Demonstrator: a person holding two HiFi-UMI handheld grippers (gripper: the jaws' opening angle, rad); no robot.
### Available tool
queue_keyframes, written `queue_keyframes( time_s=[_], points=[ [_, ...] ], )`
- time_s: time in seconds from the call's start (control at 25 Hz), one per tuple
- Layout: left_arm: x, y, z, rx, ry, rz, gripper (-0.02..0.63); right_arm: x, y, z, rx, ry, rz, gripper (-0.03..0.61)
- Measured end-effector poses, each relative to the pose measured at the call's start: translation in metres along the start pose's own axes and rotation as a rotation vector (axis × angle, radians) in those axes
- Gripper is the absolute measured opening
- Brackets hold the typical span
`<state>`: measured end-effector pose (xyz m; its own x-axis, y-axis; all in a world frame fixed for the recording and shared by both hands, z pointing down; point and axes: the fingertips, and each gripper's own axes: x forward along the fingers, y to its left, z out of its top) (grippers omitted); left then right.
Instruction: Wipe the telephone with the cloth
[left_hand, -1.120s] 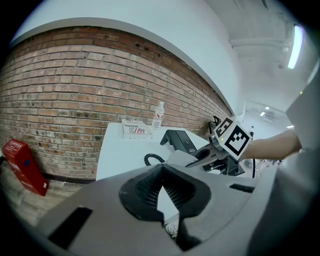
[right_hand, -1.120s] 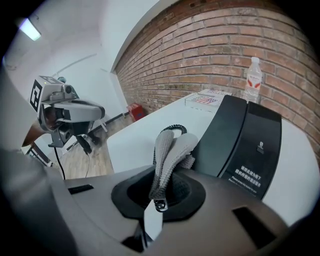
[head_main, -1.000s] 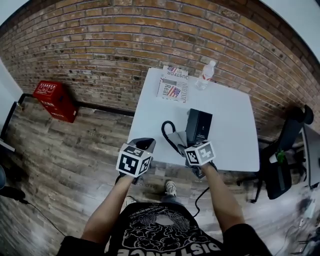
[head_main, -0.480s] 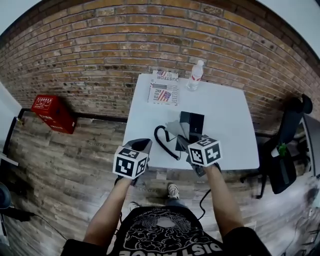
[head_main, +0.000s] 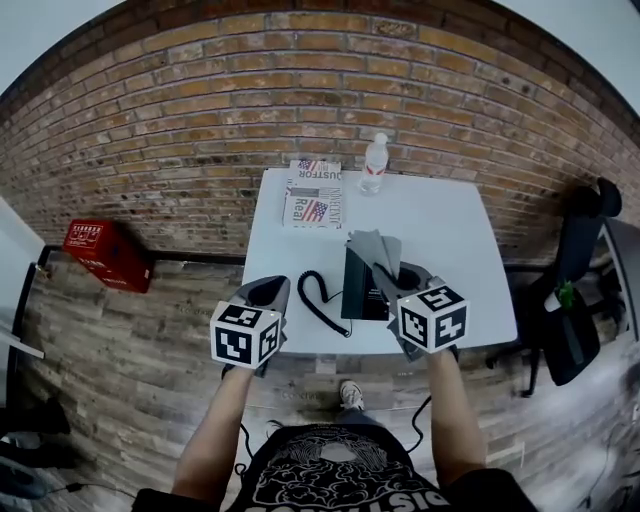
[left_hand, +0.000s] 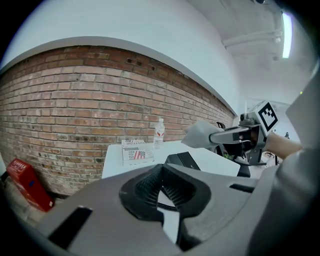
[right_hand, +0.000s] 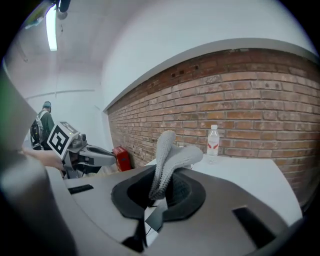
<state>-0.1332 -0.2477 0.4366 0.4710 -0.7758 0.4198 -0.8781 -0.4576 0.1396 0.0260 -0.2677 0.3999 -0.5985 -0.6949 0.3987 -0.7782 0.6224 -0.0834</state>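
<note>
A black telephone (head_main: 362, 290) with a coiled cord (head_main: 312, 300) sits on the white table (head_main: 450, 230), near its front edge. My right gripper (head_main: 398, 278) is shut on a grey cloth (head_main: 377, 248), which hangs over the telephone's top. In the right gripper view the cloth (right_hand: 172, 159) sticks up out of the closed jaws (right_hand: 159, 192). My left gripper (head_main: 265, 292) hovers at the table's front left corner, left of the cord, shut with nothing in it (left_hand: 161, 182). The left gripper view shows the telephone (left_hand: 182, 160) and the cloth (left_hand: 199, 135) beyond it.
A magazine (head_main: 310, 205) and a water bottle (head_main: 373, 163) lie at the table's far edge by the brick wall. A red crate (head_main: 100, 255) stands on the floor at left, and a black chair (head_main: 575, 300) at right. A person (right_hand: 40, 127) stands in the background.
My right gripper has lifted the cloth from beside the telephone's left side up over its top. The left gripper has stayed near the table's front left corner.
</note>
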Motion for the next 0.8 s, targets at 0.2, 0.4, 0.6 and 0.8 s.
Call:
queue_keyframes(
  time_s=[0.2,0.4,0.6,0.8],
  points=[
    [-0.003,-0.004,0.015,0.047,-0.024,0.028,0.006,-0.017,-0.010,0.013,-0.028,-0.048,-0.035,0.012],
    [-0.005,-0.004,0.019,0.064,-0.023,0.050,0.006,-0.025,-0.017,0.019,-0.055,-0.065,-0.041,0.011],
    [-0.006,0.003,0.023,0.066,-0.022,0.057,0.006,-0.032,-0.025,0.025,-0.066,-0.080,-0.062,0.011],
    [-0.009,0.010,0.022,0.057,-0.019,0.077,0.006,-0.033,-0.029,0.024,-0.074,-0.074,-0.068,0.011]
  ],
)
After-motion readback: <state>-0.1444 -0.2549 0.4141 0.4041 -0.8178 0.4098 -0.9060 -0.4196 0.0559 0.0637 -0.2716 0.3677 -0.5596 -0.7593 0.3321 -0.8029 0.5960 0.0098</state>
